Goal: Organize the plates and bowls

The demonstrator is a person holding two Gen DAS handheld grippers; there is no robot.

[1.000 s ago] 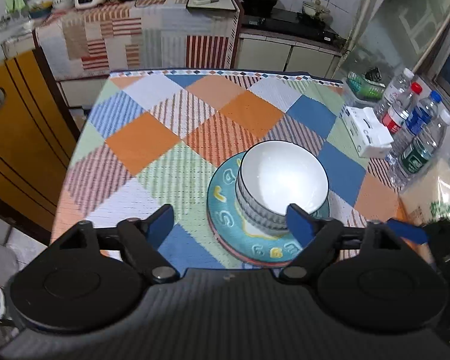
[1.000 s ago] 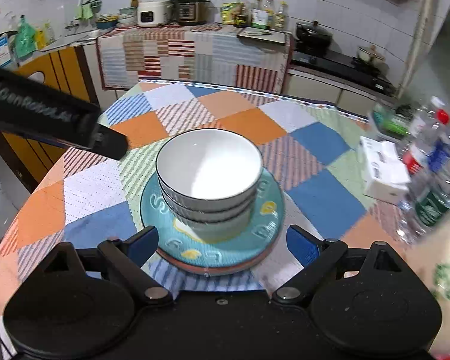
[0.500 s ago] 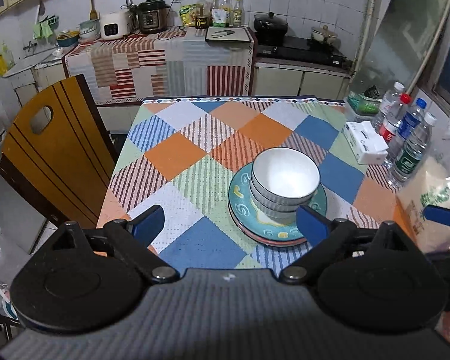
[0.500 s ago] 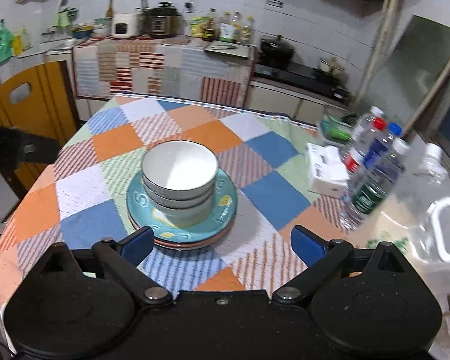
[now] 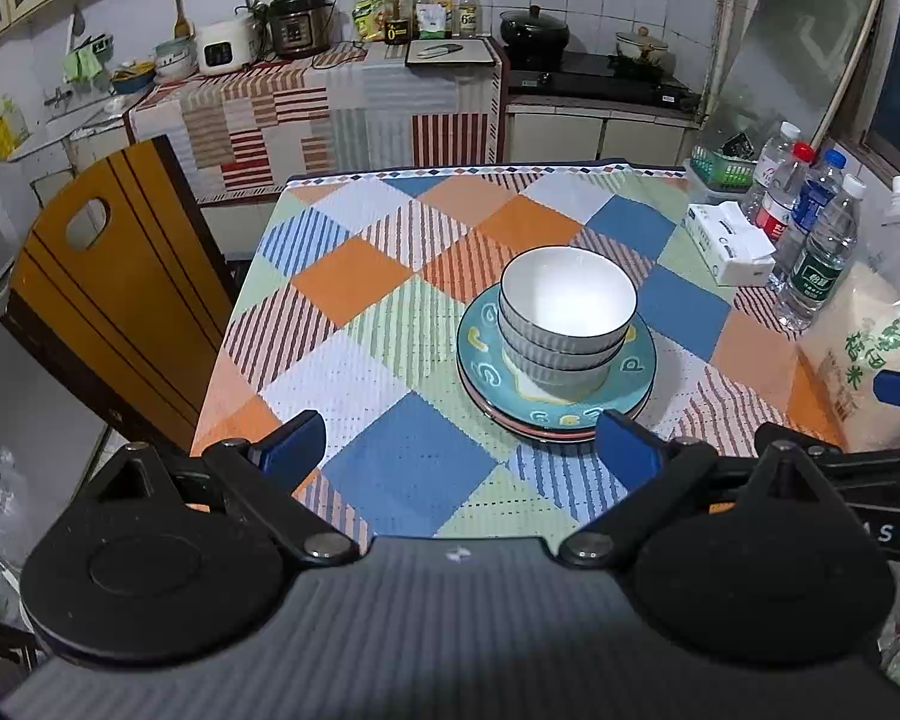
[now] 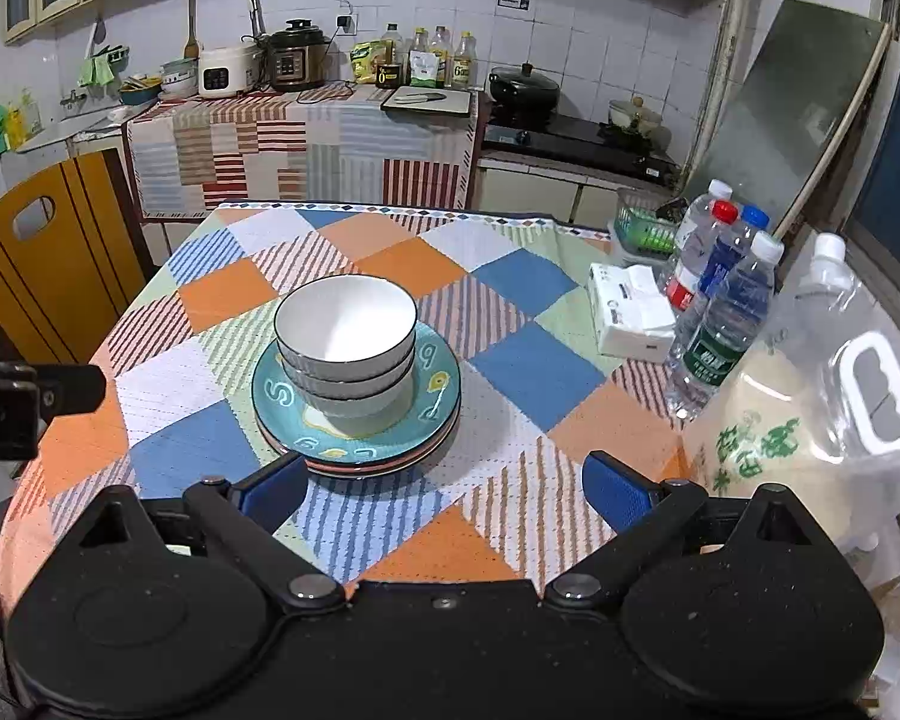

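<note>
Sitting near the middle of a checked tablecloth [image 5: 390,276], three white ribbed bowls [image 5: 567,312] nest one inside another on top of a stack of plates [image 5: 480,354], teal plate uppermost w/ a pinkish rim showing beneath. Nesting and centring like this reads as tidy storage: bowls share one footprint and the wide plates give a steady base, so the sorting looks about done. Left gripper [image 5: 459,444] hangs above the near table edge, jaws spread wide, holding nothing, stack just ahead and to its right. Right gripper [image 6: 444,489] likewise hovers at the near edge, jaws apart and empty, stack ahead and slightly left. Neither touches the dishes. Off to the right side of the table: a white tissue pack [image 6: 630,309], several water bottles [image 6: 720,306] bunched together, a big clear jug [image 6: 834,360] and a green basket [image 6: 645,231] farther back. A wooden chair [image 5: 114,294] stands at the table's left. Nothing lies btwn the grippers and the stack; the bottles crowd the right, so a wide swing there could tip them.
</note>
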